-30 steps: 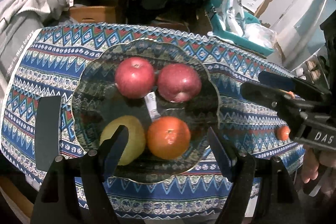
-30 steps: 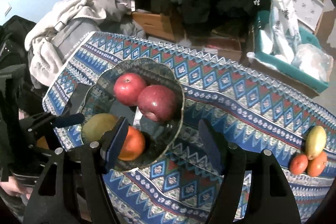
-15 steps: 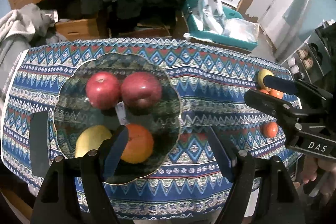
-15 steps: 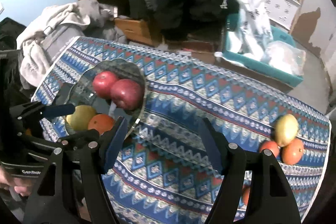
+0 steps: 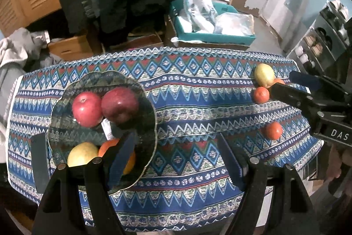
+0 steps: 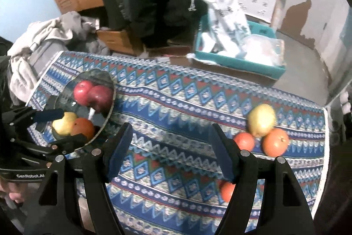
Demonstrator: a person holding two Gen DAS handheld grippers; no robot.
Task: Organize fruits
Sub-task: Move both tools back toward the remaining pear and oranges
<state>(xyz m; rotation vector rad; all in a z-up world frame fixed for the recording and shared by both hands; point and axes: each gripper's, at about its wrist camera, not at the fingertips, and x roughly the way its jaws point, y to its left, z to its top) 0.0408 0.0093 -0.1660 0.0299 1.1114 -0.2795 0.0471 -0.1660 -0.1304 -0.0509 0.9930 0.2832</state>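
**Both claws spread and empty above the patterned cloth**

Left gripper: jaws wide apart, nothing between them, hovering over the near edge of the table, just right of the glass plate. Right gripper: likewise spread, gripping nothing, poised over mid-cloth between plate and loose fruit.

On the plate, at the left end of the table: two red apples touching each other, the brighter red apple to the left, the darker red apple to the right. Nearer the camera on the same plate, a yellow pear beside an orange, the latter partly hidden behind the left gripper's left finger.

At the far right end of the blue zigzag tablecloth, well apart from the plate: a loose yellow pear touching a small tangerine and a larger loose orange, clustered together. A lone tangerine nearer the front edge, partly behind the right gripper's right finger.

Beyond the table: a teal bin holding plastic bags, cardboard boxes, dark hanging clothes, louvred wooden doors.
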